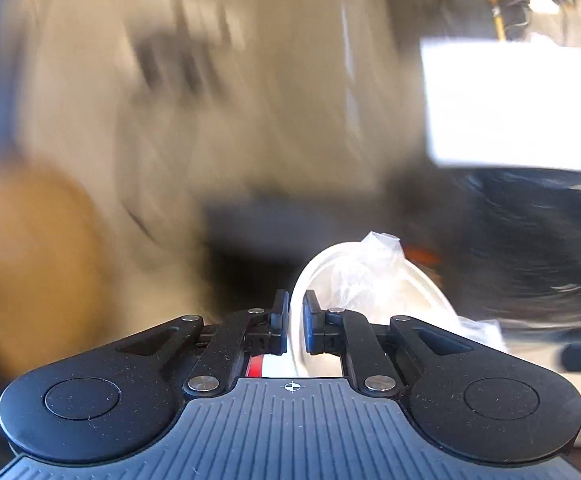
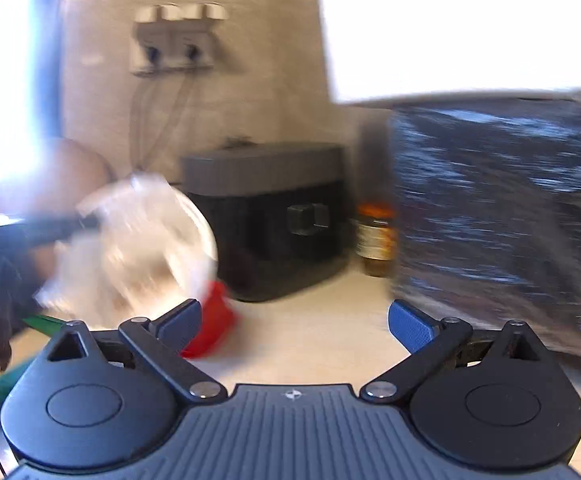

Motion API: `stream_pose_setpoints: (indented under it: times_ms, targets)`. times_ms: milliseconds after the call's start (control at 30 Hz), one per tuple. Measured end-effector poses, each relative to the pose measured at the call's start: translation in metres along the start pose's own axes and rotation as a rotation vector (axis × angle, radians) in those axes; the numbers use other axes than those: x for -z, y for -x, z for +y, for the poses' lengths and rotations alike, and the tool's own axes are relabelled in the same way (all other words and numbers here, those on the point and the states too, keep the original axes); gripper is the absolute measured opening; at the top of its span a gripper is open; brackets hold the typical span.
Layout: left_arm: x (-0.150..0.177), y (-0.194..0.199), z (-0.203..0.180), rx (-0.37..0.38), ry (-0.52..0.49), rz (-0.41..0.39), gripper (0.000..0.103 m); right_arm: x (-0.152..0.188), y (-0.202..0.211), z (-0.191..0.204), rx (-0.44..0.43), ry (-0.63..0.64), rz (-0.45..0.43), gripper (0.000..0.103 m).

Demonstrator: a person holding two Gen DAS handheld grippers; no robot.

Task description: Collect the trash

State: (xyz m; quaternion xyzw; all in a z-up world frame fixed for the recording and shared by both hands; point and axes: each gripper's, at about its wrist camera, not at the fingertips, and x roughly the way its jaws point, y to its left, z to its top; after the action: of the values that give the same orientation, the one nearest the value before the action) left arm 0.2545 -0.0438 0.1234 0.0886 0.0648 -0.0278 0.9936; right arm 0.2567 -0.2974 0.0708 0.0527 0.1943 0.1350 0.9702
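My left gripper (image 1: 296, 312) is shut on the thin rim of a white plastic cup (image 1: 374, 304) with crumpled clear film stuffed inside. In the right wrist view the same cup (image 2: 146, 236) shows as a blur at the left, held up above the counter by a dark finger (image 2: 56, 226). My right gripper (image 2: 296, 320) stands open over the pale counter (image 2: 330, 332) with nothing between its blue pads. A red scrap (image 2: 214, 324) lies just beyond its left pad, below the cup. A black trash bag (image 2: 502, 220) fills the right side.
A dark grey box-shaped appliance (image 2: 266, 216) stands at the back against the wall, with a brown jar with an orange lid (image 2: 376, 240) beside it. A green item (image 2: 46, 322) lies at the left. A white panel (image 2: 470, 28) sits above the bag. Both views are motion-blurred.
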Motion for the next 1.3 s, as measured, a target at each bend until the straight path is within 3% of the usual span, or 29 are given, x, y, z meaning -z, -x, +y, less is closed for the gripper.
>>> stream_pose_setpoints:
  times_ms: [67, 100, 133, 200, 300, 367, 567, 633, 700, 733, 800, 900, 1067, 1167, 1300]
  targets:
    - [0.016, 0.030, -0.010, -0.224, -0.332, -0.182, 0.011, 0.001, -0.009, 0.021, -0.046, 0.009, 0.009, 0.101]
    - [0.031, 0.037, -0.015, -0.300, -0.474, -0.235, 0.011, 0.002, -0.016, 0.033, -0.068, 0.020, 0.019, 0.100]
    - [0.044, 0.041, -0.015, -0.337, -0.571, -0.245, 0.012, 0.005, -0.022, 0.045, -0.091, 0.036, 0.029, 0.099]
    - [0.061, 0.044, -0.006, -0.315, -0.628, -0.166, 0.012, 0.010, -0.031, 0.069, -0.138, 0.070, 0.051, 0.093]
    - [0.074, 0.048, 0.012, -0.245, -0.560, -0.037, 0.012, 0.013, -0.042, 0.096, -0.253, 0.054, 0.100, 0.082]
    - [0.077, 0.055, 0.023, -0.202, -0.496, 0.008, 0.012, 0.012, -0.050, 0.111, -0.342, 0.008, 0.129, 0.079]
    - [0.076, 0.073, 0.027, -0.147, -0.439, 0.030, 0.013, -0.005, -0.086, 0.138, -0.514, -0.220, 0.197, 0.078]
    - [0.075, 0.079, 0.029, -0.135, -0.441, 0.024, 0.013, -0.011, -0.103, 0.148, -0.511, -0.282, 0.232, 0.075]
    - [0.076, 0.081, 0.028, -0.130, -0.439, 0.028, 0.014, -0.013, -0.120, 0.159, -0.506, -0.305, 0.270, 0.049]
    - [0.076, 0.081, 0.029, -0.130, -0.435, 0.029, 0.014, -0.015, -0.128, 0.164, -0.502, -0.307, 0.289, 0.042]
    - [0.075, 0.080, 0.031, -0.139, -0.416, 0.043, 0.014, -0.017, -0.139, 0.173, -0.486, -0.274, 0.317, 0.019]
    - [0.073, 0.076, 0.039, -0.146, -0.380, 0.064, 0.013, -0.024, -0.129, 0.172, -0.490, -0.234, 0.302, 0.012]
    - [0.076, 0.068, 0.041, -0.168, -0.363, 0.083, 0.014, -0.060, -0.081, 0.151, -0.484, -0.216, 0.166, 0.011]
    - [0.077, 0.064, 0.044, -0.176, -0.335, 0.096, 0.013, -0.079, -0.051, 0.133, -0.447, -0.199, 0.085, 0.011]
    - [0.076, 0.059, 0.056, -0.174, -0.259, 0.121, 0.012, -0.086, -0.019, 0.103, -0.365, -0.189, 0.040, 0.011]
